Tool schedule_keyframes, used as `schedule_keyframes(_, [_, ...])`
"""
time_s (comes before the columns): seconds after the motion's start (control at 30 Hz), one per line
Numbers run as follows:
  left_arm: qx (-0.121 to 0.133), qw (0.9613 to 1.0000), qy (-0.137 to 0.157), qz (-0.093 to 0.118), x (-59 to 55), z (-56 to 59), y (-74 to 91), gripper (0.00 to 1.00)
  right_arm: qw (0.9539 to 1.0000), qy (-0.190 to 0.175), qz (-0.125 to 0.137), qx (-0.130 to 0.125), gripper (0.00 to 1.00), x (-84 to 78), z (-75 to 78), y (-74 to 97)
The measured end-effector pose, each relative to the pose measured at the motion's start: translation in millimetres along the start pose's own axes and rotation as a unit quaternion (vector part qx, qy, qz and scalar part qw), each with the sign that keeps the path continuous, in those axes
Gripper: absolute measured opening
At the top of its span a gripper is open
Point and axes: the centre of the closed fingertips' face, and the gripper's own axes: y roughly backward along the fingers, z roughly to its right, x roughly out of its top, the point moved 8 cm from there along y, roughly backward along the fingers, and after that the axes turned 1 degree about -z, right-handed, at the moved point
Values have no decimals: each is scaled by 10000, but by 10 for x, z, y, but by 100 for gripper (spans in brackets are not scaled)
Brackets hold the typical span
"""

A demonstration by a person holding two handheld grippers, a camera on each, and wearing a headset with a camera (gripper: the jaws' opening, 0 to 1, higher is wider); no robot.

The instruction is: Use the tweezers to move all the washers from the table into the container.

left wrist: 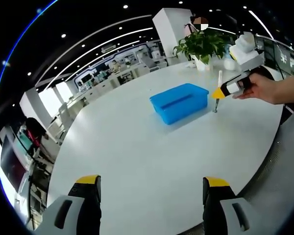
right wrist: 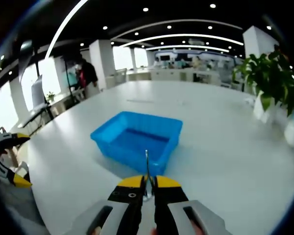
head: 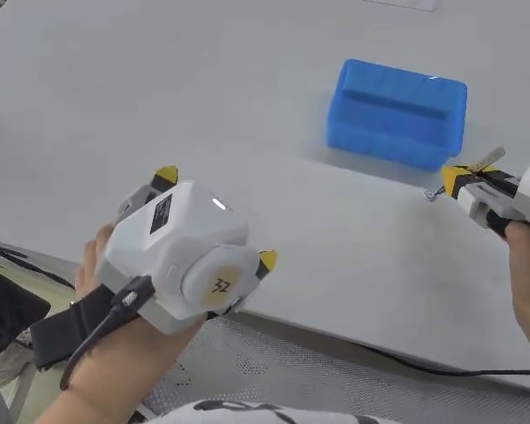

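The blue container (head: 397,110) (left wrist: 179,102) (right wrist: 137,139) stands open on the white table (head: 159,97). My right gripper (head: 455,179) (right wrist: 147,183) is shut on the thin metal tweezers (right wrist: 147,166) (left wrist: 219,90), just to the near right of the container. The tweezers slant down so their tips touch the table beside the container's corner. A small grey washer (head: 432,194) seems to lie at those tips. My left gripper (head: 215,217) (left wrist: 152,183) is open and holds nothing, hovering over the table's near edge, well left of the container.
A black cable (head: 424,367) runs along the near edge of the table. A potted plant (left wrist: 203,44) stands at the far end. The left gripper (right wrist: 5,161) shows at the left edge of the right gripper view.
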Motion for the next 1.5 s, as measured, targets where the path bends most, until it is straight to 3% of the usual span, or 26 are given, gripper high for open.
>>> schedule_keyframes(0.97, [-33,10000,-36,-65,-6,15,-16,87,9999,75,95,-21,4,13,-94,37])
schedule_keyframes(1.5, [-17,9999,-56,-96,-19,16,-21,87,10000,-81,27,-17,2,21,-86,60])
